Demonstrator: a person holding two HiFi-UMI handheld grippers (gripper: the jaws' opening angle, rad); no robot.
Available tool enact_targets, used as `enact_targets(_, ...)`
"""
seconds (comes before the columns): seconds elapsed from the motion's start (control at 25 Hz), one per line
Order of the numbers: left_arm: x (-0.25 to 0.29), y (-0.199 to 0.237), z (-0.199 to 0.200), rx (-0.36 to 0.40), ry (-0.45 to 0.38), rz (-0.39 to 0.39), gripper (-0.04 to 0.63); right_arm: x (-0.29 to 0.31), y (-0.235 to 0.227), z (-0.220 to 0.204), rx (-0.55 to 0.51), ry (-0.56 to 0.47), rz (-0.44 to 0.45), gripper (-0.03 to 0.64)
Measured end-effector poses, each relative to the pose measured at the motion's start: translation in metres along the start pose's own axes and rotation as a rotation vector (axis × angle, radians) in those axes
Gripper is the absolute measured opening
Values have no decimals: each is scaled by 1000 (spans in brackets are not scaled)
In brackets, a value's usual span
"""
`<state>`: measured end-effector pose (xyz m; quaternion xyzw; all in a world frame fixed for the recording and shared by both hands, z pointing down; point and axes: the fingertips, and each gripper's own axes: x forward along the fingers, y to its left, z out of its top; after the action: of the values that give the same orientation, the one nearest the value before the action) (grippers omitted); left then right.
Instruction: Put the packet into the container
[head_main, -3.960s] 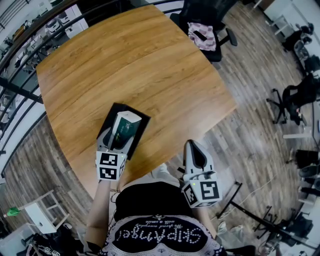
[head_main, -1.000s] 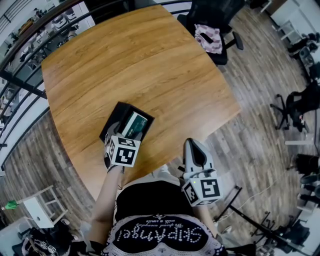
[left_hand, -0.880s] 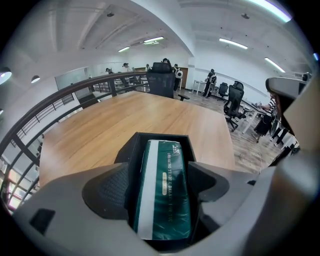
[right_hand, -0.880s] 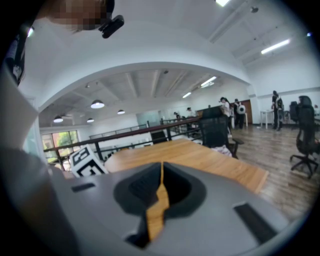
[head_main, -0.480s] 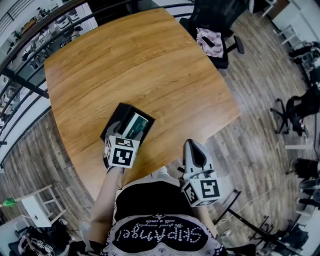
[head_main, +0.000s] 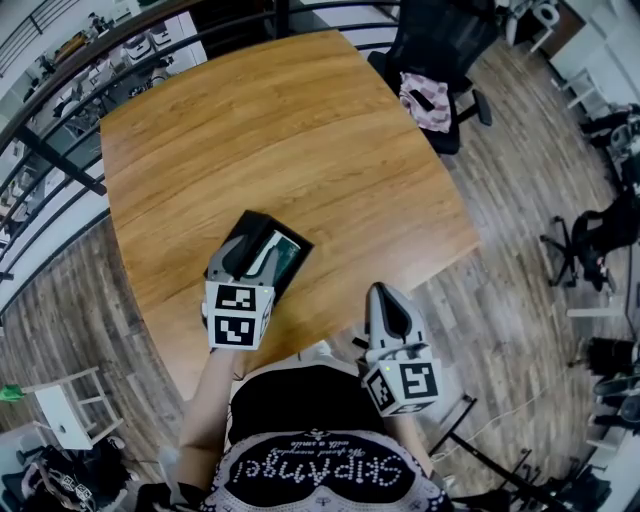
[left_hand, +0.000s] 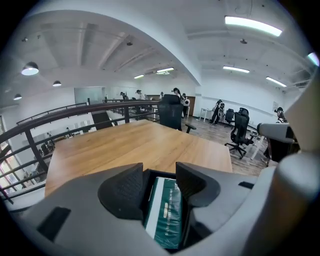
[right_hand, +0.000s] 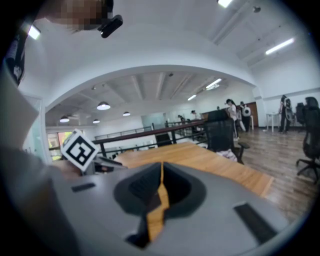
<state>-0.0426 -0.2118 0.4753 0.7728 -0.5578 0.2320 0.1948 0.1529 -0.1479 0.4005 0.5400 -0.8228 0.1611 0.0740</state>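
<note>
While the left gripper hangs over the black container, its body covers the container's near half in the head view, so only the far rim and right side show. Green packet lies inside the container, long side along the right wall; its near end is hidden there. Left gripper view: jaws stand moderately apart and have just been closing; the packet shows through the gap below them, flat in the container, and the pads do not press on it. Its lower end is cut off by the gripper body, and the print on it is too small to read. Right gripper sits off the near edge of the counter, over the floor in front of the person, well apart from the container. Right gripper view: jaws drawn together, only a thin slit between them with counter wood showing through, nothing held. Container stands near the counter's near left edge; beyond it the wood runs wide and bare to the far edge. Office chair with a checked cloth stands past the far right corner; a dark railing runs along the left side.
</note>
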Motion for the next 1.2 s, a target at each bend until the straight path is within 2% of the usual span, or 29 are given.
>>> enact_targets(0.4,-64,5,69,-7,-286,65,86,1,7,13,-32,-36,52,35)
enact_targets(0.64,-114,4,99,-18,-467,100,43,4,11,19,-46,-47,79,34)
enact_targets(1.0,-199,22,106,-36,-682,177,29,16,29,29,-80,-70,146,34)
enact_targets(1.2,-231,36,92,-60,-717,253,28,20,43,37,-89,-96,190,34)
